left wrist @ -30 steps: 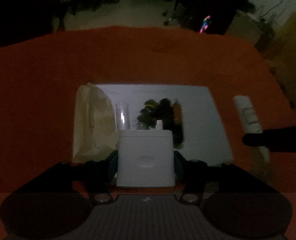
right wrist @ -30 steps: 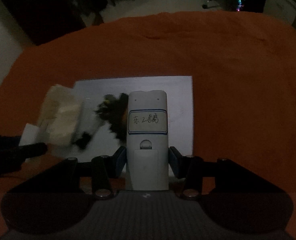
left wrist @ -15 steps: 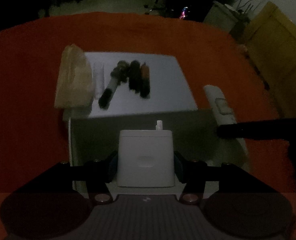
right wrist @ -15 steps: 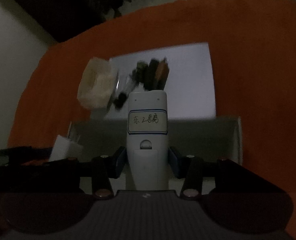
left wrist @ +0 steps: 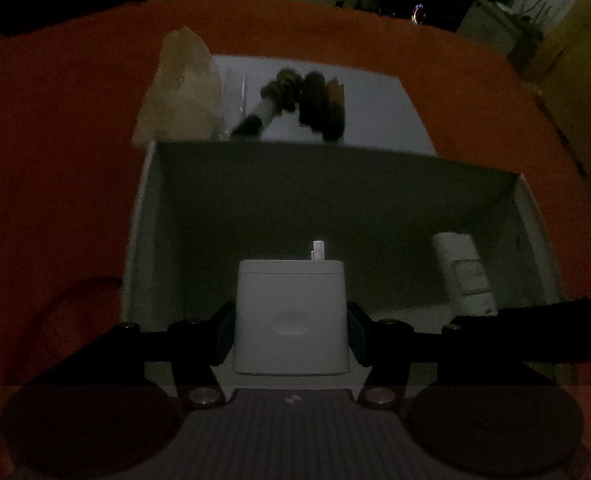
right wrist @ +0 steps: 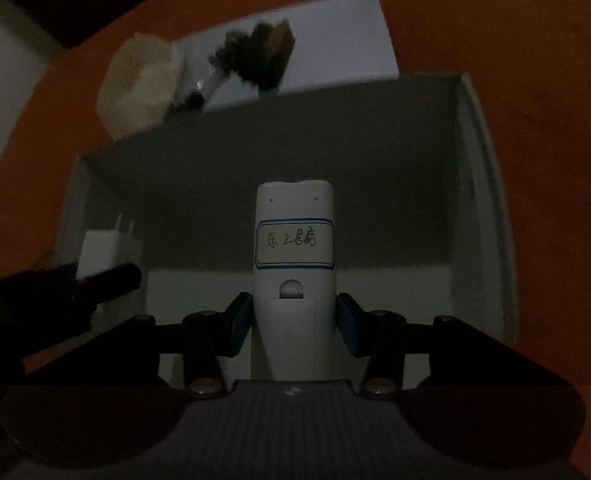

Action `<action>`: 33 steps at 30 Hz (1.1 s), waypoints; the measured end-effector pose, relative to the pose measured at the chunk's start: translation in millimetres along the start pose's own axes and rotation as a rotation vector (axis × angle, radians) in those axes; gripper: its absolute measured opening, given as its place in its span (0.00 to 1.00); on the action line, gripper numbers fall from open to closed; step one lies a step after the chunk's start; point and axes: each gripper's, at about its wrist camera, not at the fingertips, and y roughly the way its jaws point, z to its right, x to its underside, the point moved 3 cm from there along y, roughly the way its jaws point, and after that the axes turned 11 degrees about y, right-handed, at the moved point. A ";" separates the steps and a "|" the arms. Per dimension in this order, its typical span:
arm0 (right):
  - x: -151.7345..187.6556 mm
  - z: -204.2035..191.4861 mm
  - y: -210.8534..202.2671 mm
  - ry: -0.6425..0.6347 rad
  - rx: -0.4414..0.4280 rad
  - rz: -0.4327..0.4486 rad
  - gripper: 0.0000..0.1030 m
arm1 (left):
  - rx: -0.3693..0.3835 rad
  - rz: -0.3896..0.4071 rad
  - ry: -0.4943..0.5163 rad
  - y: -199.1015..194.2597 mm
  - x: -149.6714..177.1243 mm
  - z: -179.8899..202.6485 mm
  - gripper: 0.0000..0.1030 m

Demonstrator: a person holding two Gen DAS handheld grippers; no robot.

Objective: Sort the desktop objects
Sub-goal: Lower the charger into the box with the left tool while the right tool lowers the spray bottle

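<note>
My left gripper (left wrist: 291, 332) is shut on a white charger plug (left wrist: 290, 316), held over the open grey box (left wrist: 255, 208). My right gripper (right wrist: 293, 328) is shut on a white remote control (right wrist: 294, 264) with a handwritten label, also held over the box (right wrist: 375, 184). In the left wrist view the remote (left wrist: 465, 276) shows at the right inside the box. In the right wrist view the plug (right wrist: 109, 254) shows at the left, with the left gripper's dark finger in front of it.
Beyond the box lies a white sheet (left wrist: 375, 112) on the orange tablecloth (left wrist: 55, 160). On it are a beige crumpled bag (left wrist: 179, 92), a clear tube (left wrist: 235, 92) and several dark markers (left wrist: 319, 104). Dim room with furniture at the back.
Both grippers have drawn back toward me and down over the grey box, each still holding its object. The sheet with the bag and markers now lies farther away.
</note>
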 end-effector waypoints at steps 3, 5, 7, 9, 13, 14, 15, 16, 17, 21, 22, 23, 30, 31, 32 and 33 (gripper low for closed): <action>8.0 0.5 15.7 -0.012 0.030 -0.019 0.47 | -0.002 -0.022 0.010 12.3 4.2 7.9 0.50; 11.6 2.9 22.4 -0.013 0.045 -0.031 0.47 | -0.017 -0.037 0.004 21.6 6.1 9.8 0.50; 14.2 5.9 28.1 -0.015 0.064 -0.038 0.47 | -0.026 -0.062 -0.019 32.0 7.4 9.1 0.49; 14.3 9.6 32.5 -0.012 0.083 -0.037 0.47 | -0.031 -0.080 -0.032 39.6 8.8 9.4 0.49; 10.7 15.1 42.5 0.000 0.109 -0.030 0.47 | -0.044 -0.098 -0.020 50.2 11.7 14.1 0.49; 9.4 15.8 46.7 0.004 0.115 -0.030 0.47 | -0.049 -0.101 -0.015 52.2 12.3 15.7 0.50; 9.0 18.0 49.2 0.009 0.122 -0.028 0.47 | -0.053 -0.104 -0.005 54.5 12.8 17.7 0.49; 8.9 20.3 51.4 0.010 0.132 -0.026 0.47 | -0.058 -0.107 0.001 56.7 13.3 19.2 0.49; 9.0 21.7 52.9 0.008 0.139 -0.026 0.47 | -0.064 -0.112 0.003 58.7 14.8 20.3 0.49; 12.7 28.0 61.7 0.000 0.165 -0.036 0.47 | -0.077 -0.134 0.019 66.5 19.1 25.6 0.49; 14.3 29.6 64.2 -0.001 0.173 -0.041 0.47 | -0.079 -0.141 0.025 68.4 19.9 26.9 0.49; 15.5 30.8 66.1 0.001 0.177 -0.048 0.47 | -0.077 -0.145 0.023 69.5 20.1 27.9 0.50; 14.3 30.2 71.3 -0.020 0.199 -0.079 0.47 | -0.065 -0.203 0.038 76.1 21.4 32.4 0.50; 13.7 30.8 73.0 -0.021 0.205 -0.090 0.47 | -0.062 -0.221 0.033 78.2 21.6 31.7 0.50; 13.1 31.5 74.8 -0.022 0.211 -0.101 0.47 | -0.056 -0.239 0.026 80.6 21.7 30.8 0.50; 11.8 31.2 76.3 -0.026 0.215 -0.105 0.47 | -0.054 -0.254 0.020 82.7 21.7 29.9 0.50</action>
